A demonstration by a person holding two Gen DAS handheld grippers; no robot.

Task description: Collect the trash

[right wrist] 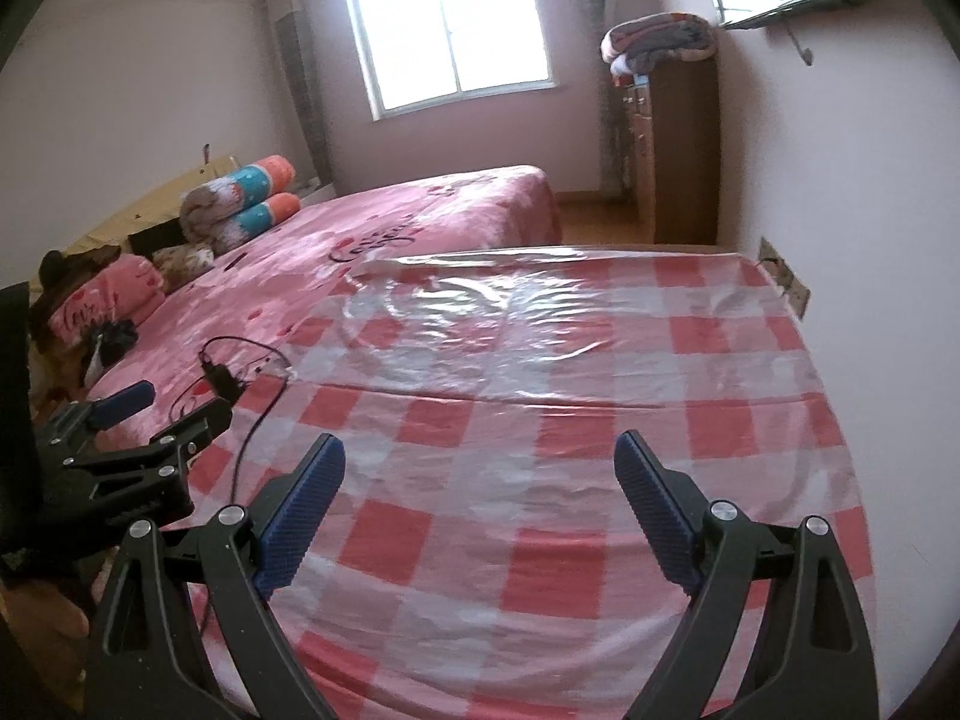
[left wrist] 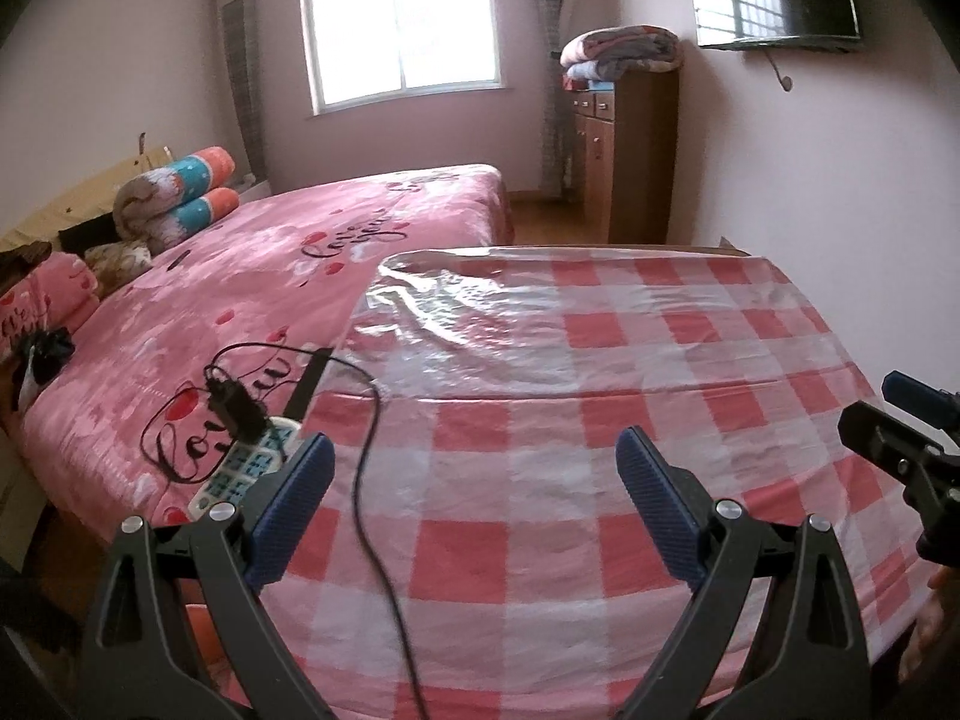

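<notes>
Both grippers' jaws apart above tablecloth [left wrist: 600, 360]

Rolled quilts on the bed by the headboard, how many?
2. The upper roll rests on the lower roll, both at the bed's far-left side beside the headboard. More bedding may be hidden behind them.

1 bed [left wrist: 336, 252], 1 table [left wrist: 600, 420], 2 hand-held grippers, 1 remote [left wrist: 249, 468]
</notes>
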